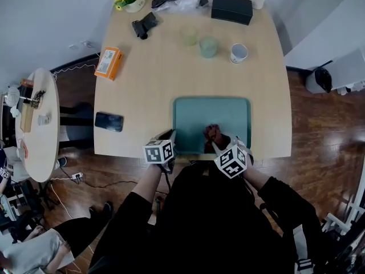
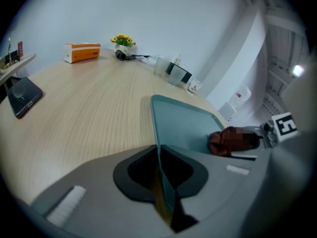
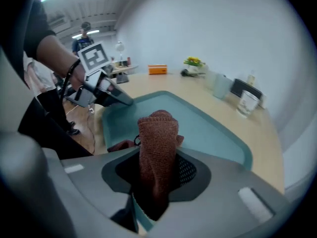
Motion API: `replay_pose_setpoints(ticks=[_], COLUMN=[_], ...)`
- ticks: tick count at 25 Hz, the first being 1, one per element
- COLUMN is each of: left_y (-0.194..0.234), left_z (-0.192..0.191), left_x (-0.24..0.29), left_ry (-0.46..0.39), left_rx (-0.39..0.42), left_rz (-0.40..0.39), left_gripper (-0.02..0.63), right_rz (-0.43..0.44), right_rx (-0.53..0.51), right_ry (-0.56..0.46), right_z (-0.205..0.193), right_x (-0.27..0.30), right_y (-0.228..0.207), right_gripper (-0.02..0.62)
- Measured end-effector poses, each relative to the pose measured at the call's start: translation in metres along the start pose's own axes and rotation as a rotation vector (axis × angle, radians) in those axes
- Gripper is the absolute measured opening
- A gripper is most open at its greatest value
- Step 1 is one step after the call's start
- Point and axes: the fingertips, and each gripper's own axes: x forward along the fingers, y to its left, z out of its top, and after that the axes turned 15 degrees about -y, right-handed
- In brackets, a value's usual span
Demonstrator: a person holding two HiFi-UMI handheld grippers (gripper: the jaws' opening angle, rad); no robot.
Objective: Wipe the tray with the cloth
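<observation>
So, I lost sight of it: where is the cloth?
In the head view the cloth sits in the right gripper's jaws, over the teal tray's near edge, right of the left gripper.

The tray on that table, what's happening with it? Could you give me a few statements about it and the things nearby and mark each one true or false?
1. The left gripper is clamped on the rim of the tray. True.
2. The right gripper is empty. False: it is shut on a reddish-brown cloth, held over the tray.
3. A mug stands on the tray. False: the mug stands on the table, beyond the tray's far edge.
4. In the head view, a phone lies on the table to the left of the tray. True.
</observation>
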Motion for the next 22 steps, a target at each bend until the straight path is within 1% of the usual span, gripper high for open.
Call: replay_pose_setpoints(ticks=[2,4,6,8,10,13,16,19,22], left_y=[0.0,-0.001,-0.002,-0.003,-0.004,-0.005,-0.004,-0.003,-0.003], left_z=[0.0,-0.001,-0.002,-0.002,-0.002,-0.002,-0.001,-0.001,-0.002], left_x=[0.0,0.0,0.0,0.001,0.003,0.004,0.003,0.003,0.002], left_ry=[-0.001,-0.002,-0.004,-0.006,-0.005,0.0,0.001,-0.005,-0.004], left_rx=[-0.003,-0.003,0.0,0.001,0.001,0.008,0.027,0.037,0.03], left_rz=[0.002,0.005,0.007,0.005,0.002,-0.002,-0.004,-0.002,-0.003], left_gripper=[0.006,0.006,0.006,0.005,0.006,0.006,0.006,0.006,0.006], right_rz=[0.108,0.18,0.219,0.251,0.274,0.282,0.232,0.193,0.222], right_rx=[-0.071,-0.139,-0.191,-0.221,-0.26,-0.363,-0.456,-0.465,-0.459], right_ry=[-0.025,-0.04,-0.042,-0.031,-0.021,-0.019,-0.006,0.023,0.037], right_z=[0.023,0.039,0.047,0.049,0.049,0.06,0.084,0.108,0.118], right_x=[0.028,0.05,0.062,0.068,0.074,0.09,0.119,0.144,0.151], right_y=[0.047,0.086,0.107,0.107,0.093,0.055,0.005,-0.038,-0.051], right_gripper=[0.129,0.129,0.127,0.127,0.127,0.127,0.127,0.127,0.127])
